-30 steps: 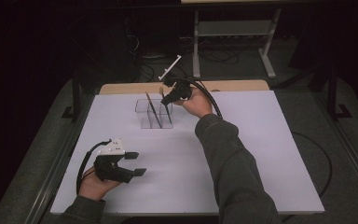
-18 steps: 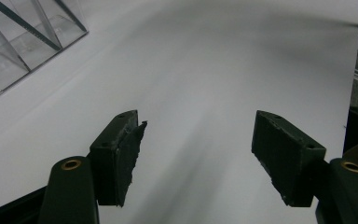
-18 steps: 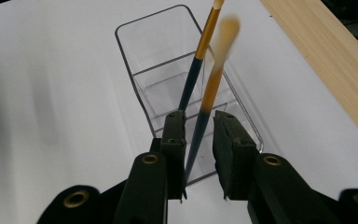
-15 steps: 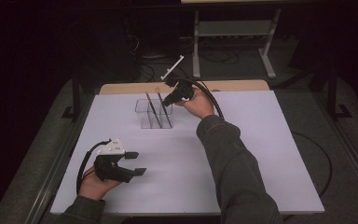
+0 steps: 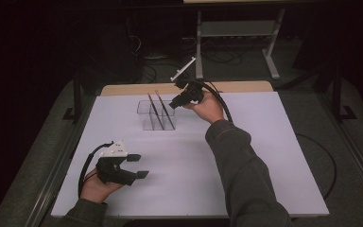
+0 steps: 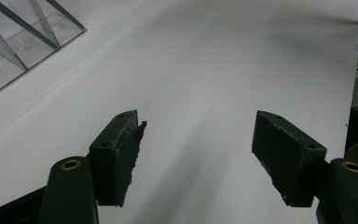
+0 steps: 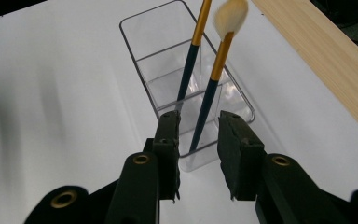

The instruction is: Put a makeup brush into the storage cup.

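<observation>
The right hand-held gripper (image 7: 198,140), its jaws just parting, hovers at the clear organizer's (image 5: 157,115) 3 o'clock side; two brushes (image 7: 209,100) lean inside, free. The left hand-held gripper (image 5: 139,166) rests spread wide at the tabletop's (image 5: 264,156) 7 o'clock. No readable writing.

The left gripper (image 5: 123,166) is held low at the near left, gripped from beneath by the left hand (image 5: 94,188), its jaws spread wide with nothing between them. The right gripper (image 5: 185,96) is carried far forward on an outstretched, sleeved right arm (image 5: 238,165); its jaws have just been opening and are parted narrowly.
</observation>
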`<state>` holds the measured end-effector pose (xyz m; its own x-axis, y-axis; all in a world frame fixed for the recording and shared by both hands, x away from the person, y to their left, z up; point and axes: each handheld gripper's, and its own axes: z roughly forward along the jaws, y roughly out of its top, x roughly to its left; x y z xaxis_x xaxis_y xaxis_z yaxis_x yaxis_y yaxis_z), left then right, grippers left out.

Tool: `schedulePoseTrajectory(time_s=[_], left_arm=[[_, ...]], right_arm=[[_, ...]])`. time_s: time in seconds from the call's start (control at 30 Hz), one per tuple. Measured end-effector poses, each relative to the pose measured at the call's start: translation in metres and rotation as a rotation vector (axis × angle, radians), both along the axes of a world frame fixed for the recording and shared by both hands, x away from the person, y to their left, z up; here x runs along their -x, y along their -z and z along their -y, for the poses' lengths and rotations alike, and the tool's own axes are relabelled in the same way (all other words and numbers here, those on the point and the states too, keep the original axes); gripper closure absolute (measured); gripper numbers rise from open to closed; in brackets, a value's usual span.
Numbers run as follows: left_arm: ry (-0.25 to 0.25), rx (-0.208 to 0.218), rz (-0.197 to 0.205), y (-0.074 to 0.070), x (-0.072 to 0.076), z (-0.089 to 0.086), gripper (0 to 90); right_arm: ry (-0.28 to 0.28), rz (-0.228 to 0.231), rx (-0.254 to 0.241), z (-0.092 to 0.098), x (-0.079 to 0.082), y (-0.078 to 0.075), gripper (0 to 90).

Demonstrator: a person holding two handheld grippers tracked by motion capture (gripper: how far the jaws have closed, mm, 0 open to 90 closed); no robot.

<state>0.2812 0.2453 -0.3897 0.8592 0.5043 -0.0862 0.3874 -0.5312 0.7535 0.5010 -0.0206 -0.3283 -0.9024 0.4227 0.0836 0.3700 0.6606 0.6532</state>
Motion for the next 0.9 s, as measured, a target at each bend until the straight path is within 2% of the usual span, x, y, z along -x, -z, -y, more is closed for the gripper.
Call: schedulePoseTrajectory(time_s=[0.47, 0.5, 0.73, 0.83, 0.9], left_arm=[[0.006, -0.007, -0.002, 0.000, 0.000, 0.001, 31.3], [0.007, -0.012, -0.001, -0.001, 0.000, 0.000, 31.3], [0.004, 0.000, -0.007, -0.001, 0.001, 0.002, 31.0], [0.009, -0.012, -0.007, -0.001, 0.000, 0.002, 30.7], [0.003, -0.003, -0.011, 0.000, 0.000, 0.003, 30.7]], right_arm=[[0.052, -0.012, -0.056, 0.029, 0.015, 0.004, 59.5], [0.045, -0.001, -0.051, 0.031, 0.015, 0.005, 58.9], [0.059, 0.000, -0.067, 0.043, 0.024, 0.008, 56.1], [0.068, 0.001, -0.083, 0.050, 0.028, 0.009, 54.9], [0.076, -0.016, -0.091, 0.053, 0.031, 0.009, 53.4]])
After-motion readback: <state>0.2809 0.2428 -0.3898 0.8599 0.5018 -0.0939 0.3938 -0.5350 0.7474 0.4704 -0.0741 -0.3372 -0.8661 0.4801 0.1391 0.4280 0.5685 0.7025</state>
